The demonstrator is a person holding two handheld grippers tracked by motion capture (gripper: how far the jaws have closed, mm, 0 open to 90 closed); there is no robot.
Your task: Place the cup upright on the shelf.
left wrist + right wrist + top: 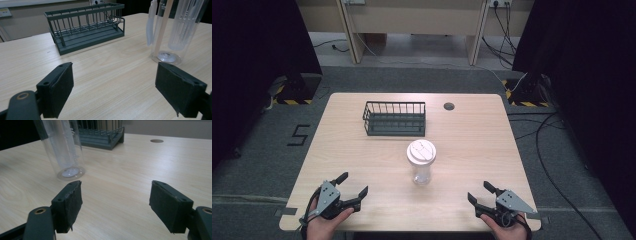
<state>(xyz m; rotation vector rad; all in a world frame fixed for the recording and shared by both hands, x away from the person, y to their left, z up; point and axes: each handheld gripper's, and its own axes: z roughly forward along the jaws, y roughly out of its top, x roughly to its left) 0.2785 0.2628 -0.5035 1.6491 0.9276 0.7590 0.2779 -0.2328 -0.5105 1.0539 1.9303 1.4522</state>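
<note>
Clear lidded cup (421,161) upright mid-table, just in front of wire basket (394,118) toward far edge. Left gripper (353,189) and right gripper (477,194) near front edge, jaws spread wide, holding nothing, apparently poised to reach from either side.

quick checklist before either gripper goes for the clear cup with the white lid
1. Left gripper open and empty: ok, jaws spread wide, nothing between them.
2. Right gripper open and empty: ok, jaws spread, nothing held.
3. Clear cup upright on the table: ok, it stands on its base between the two grippers, apart from both.
4. White lid on the cup: ok, it sits on top; how tightly it is seated, cannot tell.
5. Path to the cup free: ok, bare wood lies between each gripper and the cup.
6. Wire basket free to receive: ok, it looks empty and stands behind the cup, apart from it.
</note>
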